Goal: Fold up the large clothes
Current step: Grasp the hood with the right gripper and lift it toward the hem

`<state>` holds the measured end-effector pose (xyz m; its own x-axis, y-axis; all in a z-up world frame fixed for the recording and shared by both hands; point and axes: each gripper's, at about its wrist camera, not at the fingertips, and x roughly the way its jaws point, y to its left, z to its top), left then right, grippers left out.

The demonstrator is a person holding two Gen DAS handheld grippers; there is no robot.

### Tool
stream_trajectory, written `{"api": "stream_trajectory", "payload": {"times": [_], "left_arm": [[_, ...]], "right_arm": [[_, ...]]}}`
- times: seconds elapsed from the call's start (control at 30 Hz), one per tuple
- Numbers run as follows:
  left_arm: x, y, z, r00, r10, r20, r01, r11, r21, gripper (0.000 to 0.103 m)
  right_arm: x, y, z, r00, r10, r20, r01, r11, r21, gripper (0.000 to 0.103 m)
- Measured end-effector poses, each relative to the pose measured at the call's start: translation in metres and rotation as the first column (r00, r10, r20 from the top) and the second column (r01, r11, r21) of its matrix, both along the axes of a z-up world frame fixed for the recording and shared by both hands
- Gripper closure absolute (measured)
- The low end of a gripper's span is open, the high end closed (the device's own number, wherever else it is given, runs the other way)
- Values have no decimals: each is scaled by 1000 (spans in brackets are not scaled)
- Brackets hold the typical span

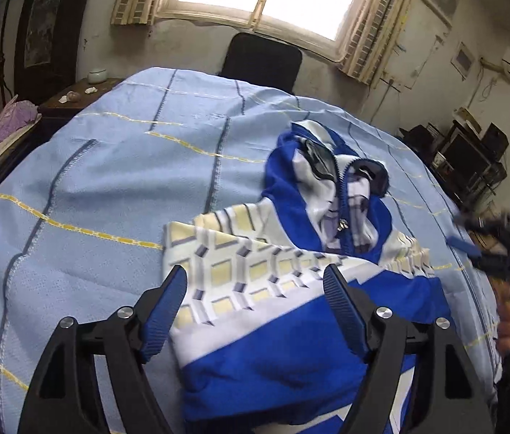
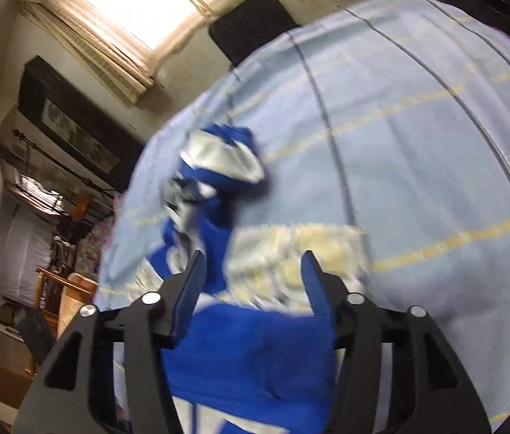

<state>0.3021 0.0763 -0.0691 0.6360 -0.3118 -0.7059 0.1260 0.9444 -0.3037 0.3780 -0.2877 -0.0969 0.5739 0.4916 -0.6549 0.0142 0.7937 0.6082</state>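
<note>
In the left wrist view, the blue and white jacket point(image 1: 291, 289) is seen lying on the near right part of the light blue bedcover point(image 1: 110, 166), its patterned band already folded across the body (collar and zip bunched at the far end). The left gripper point(image 1: 255, 289) is held spread above it, gripping nothing.

In the blurred right wrist view, the right gripper point(image 2: 253, 275) is likewise spread over the jacket point(image 2: 251, 354). Further folds are judged outstanding.

1. The blue jacket point(image 1: 291, 354) is cut off at six o'clock in both views.
2. The right wrist view is motion-blurred; the jacket's patterned band point(image 2: 291, 253) is smeared.
3. The right gripper point(image 1: 486, 242) at three o'clock is blurred.
</note>
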Motion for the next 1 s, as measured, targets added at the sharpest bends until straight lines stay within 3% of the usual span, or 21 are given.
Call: {"api": "stream_trajectory", "payload": {"times": [0.07, 0.13, 0.27, 0.53, 0.7, 0.73, 0.77, 0.83, 1.0], "left_arm": [[1, -8, -5, 1000, -21, -12, 21, 999, 23, 24], [5, -14, -14, 999, -31, -37, 33, 998, 45, 24], [11, -17, -28, 996, -34, -85, 39, 998, 54, 24], [12, -28, -30, 995, -52, -82, 61, 993, 102, 21], [11, -34, -31, 995, -64, -72, 73, 988, 136, 21], [11, -34, -31, 996, -61, -71, 71, 988, 135, 21], [12, -32, -30, 996, -54, -70, 63, 989, 132, 21], [14, -24, -27, 998, -24, -61, 32, 991, 129, 21], [17, -4, -23, 998, 32, -55, -27, 995, 91, 21]], "right_arm": [[19, 9, 5, 1000, 14, 7, -14, 999, 45, 37], [39, 18, 3, 1000, 15, -11, -14, 997, 79, 33], [74, 24, -13, 998, -4, -64, 13, 991, 134, 32], [126, 34, -61, 981, -23, -191, 84, 945, 316, 22], [144, 28, -72, 977, -106, -186, 166, 923, 348, 22], [147, 29, -71, 979, -114, -167, 164, 931, 325, 33], [151, 30, -68, 984, -110, -143, 148, 944, 294, 58], [158, 37, -60, 992, -73, -99, 93, 974, 208, 88], [140, 60, -7, 993, 25, 113, -24, 1000, -13, 94]]}}
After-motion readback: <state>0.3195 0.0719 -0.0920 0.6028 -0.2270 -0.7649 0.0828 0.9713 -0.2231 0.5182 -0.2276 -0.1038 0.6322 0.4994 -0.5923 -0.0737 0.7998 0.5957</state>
